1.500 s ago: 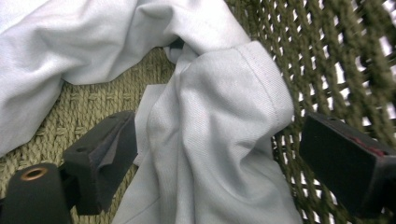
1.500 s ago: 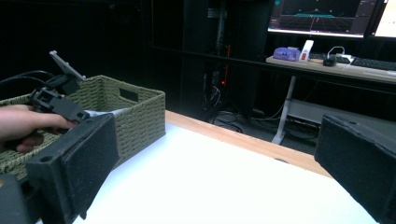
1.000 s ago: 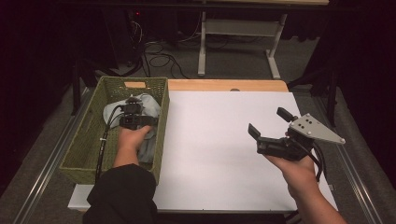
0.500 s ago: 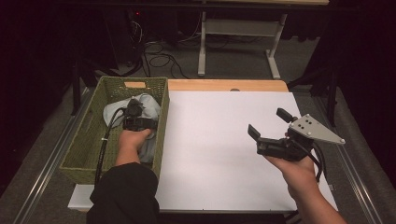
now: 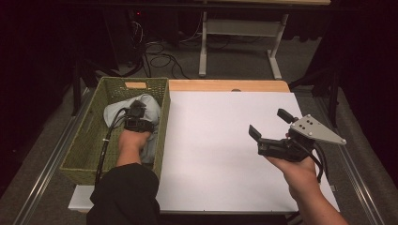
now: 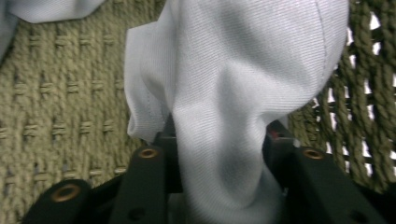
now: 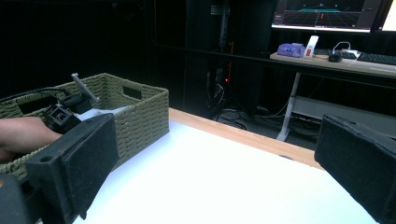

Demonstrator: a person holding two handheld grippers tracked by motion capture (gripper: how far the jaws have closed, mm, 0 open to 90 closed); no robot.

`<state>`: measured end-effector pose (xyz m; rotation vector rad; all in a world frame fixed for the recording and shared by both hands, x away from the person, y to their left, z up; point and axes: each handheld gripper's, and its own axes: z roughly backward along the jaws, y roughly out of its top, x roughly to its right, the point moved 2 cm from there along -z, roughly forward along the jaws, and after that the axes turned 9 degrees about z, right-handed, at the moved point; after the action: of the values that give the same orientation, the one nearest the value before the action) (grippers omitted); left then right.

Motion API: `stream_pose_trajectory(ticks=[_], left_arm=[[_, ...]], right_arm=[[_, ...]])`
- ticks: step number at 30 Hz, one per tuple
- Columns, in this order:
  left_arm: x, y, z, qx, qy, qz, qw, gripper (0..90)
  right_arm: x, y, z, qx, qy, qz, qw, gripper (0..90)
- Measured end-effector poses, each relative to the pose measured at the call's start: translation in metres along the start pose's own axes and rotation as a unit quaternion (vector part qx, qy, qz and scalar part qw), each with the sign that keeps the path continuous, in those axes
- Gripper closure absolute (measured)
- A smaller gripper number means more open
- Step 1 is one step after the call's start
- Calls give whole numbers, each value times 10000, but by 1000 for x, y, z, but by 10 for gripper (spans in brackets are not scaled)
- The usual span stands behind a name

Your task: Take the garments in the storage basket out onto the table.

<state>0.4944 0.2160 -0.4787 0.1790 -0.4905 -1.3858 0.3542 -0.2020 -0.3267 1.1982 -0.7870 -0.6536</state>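
Right of the woven basket (image 5: 89, 150), the white surface (image 5: 216, 140) lies bare and open to passage. The basket's tall walls hem in its interior, where a pale cloth (image 5: 149, 107) crowds the floor, leaving entry from above.

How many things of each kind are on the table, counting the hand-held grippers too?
Basket: 1
Cloth: 1, pale blue-grey, in the basket, pinched by the left hand-held gripper
Hand-held grippers: 2, the left one and the right hand-held gripper, open over the table
Total: 4

In the high view the left hand (image 5: 130, 140) hides the cloth (image 5: 149, 107) beneath; the fingers there perhaps lie buried.
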Motion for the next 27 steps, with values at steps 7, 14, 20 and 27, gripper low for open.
stream_pose_trajectory(ticks=[7, 14, 20, 27], left_arm=[[0, 1, 2, -26, -76, 8, 10000, 716], [0, 3, 13, 41, -115, -128, 9998, 734], [0, 7, 29, 231, -84, -199, 9995, 736], [1, 9, 44, 307, -104, -263, 9991, 736]], right_arm=[[1, 0, 1, 7, 0, -23, 10000, 5], [2, 3, 2, 51, -1, -29, 10000, 5], [5, 3, 3, 75, 17, -85, 9999, 5], [7, 4, 6, 108, -1, -94, 9999, 5]])
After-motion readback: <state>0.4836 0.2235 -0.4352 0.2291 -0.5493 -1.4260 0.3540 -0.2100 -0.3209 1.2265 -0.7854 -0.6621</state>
